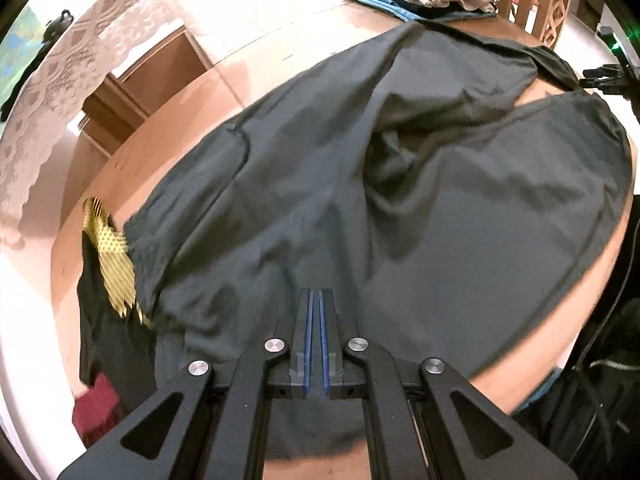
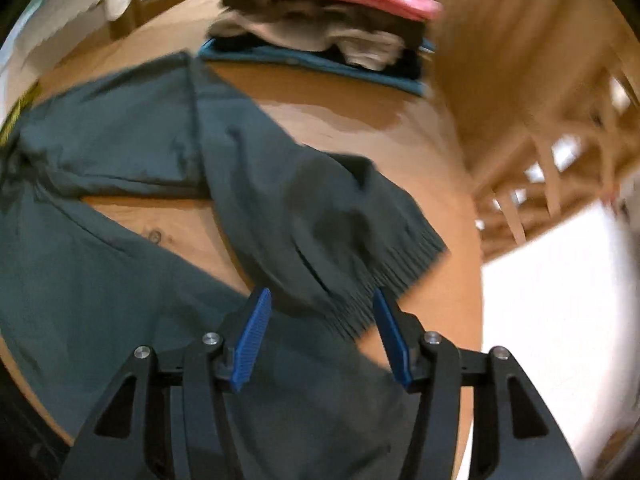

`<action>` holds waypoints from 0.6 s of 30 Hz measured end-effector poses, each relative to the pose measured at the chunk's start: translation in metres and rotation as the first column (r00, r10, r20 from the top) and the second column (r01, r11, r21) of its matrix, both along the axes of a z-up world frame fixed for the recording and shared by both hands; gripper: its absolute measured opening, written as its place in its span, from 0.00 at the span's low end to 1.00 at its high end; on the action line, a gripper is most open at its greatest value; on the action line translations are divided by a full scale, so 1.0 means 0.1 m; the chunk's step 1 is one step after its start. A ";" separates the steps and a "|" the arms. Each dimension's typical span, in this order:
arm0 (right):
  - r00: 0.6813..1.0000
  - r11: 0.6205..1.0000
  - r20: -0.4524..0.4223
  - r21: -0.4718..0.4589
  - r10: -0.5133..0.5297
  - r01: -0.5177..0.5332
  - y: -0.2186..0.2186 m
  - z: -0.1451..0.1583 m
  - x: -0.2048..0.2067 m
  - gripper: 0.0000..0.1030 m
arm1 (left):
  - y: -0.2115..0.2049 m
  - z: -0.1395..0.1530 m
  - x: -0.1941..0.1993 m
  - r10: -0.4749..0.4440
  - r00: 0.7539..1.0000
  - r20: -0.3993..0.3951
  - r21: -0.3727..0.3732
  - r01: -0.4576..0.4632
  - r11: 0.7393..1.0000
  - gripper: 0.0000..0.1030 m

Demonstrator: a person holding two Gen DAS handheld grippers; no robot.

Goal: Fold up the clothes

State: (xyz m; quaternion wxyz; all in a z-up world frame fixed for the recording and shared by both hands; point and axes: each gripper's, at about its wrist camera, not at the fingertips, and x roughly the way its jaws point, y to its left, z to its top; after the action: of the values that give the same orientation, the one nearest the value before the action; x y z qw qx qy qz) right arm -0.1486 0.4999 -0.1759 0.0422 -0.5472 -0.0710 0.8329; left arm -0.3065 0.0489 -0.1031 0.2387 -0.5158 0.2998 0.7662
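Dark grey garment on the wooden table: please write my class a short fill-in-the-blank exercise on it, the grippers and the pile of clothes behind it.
1. The dark grey garment lies spread on a ____ table.
2. The left gripper has its blue pads ____.
3. The right gripper is ____, with the garment's ribbed cuff lying between its pads, unpinched.
4. The top item of the folded pile is ____.

Missing words: wooden; shut; open; pink

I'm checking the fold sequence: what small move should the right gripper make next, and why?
Probably lower and close the right gripper on the ribbed cuff of the dark grey garment: its jaws stand open with the cuff lying loose between them, while the left gripper is shut.
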 end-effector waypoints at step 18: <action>0.995 0.999 -0.099 -0.034 -0.033 0.030 0.37 0.77 -0.34 0.03 | 0.06 -0.29 -0.70 0.054 0.999 0.005 -0.017 -0.054 0.998 0.03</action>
State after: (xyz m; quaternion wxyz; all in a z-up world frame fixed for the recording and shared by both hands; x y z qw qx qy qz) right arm -0.1824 0.5366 -0.0986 0.0500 -0.5067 -0.0466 0.8594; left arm -0.3769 0.0545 -0.1322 0.2143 -0.5279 0.2916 0.7684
